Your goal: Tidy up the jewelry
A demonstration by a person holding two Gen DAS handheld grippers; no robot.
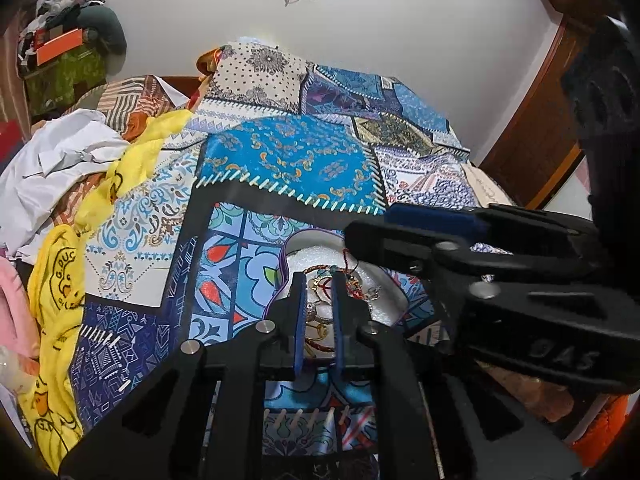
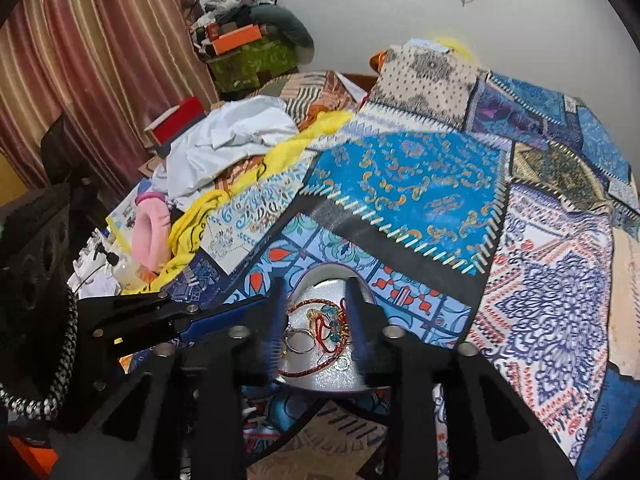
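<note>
A round jewelry box (image 1: pixel 384 280) with a purple rim and white foam lining lies open on the patchwork bedspread; it also shows in the right wrist view (image 2: pixel 320 376). Inside lies a tangle of red cord bracelets, silver rings and beads (image 2: pixel 320 332). My left gripper (image 1: pixel 318 280) hovers over the box with its fingers a little apart around the jewelry (image 1: pixel 320 312), gripping nothing I can make out. My right gripper (image 2: pixel 316 292) is open just above the box. It reaches in from the right in the left wrist view (image 1: pixel 360 236). The left gripper shows at the left of the right wrist view (image 2: pixel 256 308).
The patchwork bedspread (image 1: pixel 288 160) covers the bed. Yellow, white and pink clothes (image 2: pixel 224 152) are piled along the left side. A red box (image 2: pixel 176 120), curtains (image 2: pixel 100 60) and a stack of bags (image 2: pixel 248 40) stand beyond. A wooden headboard (image 1: pixel 532 128) rises at the right.
</note>
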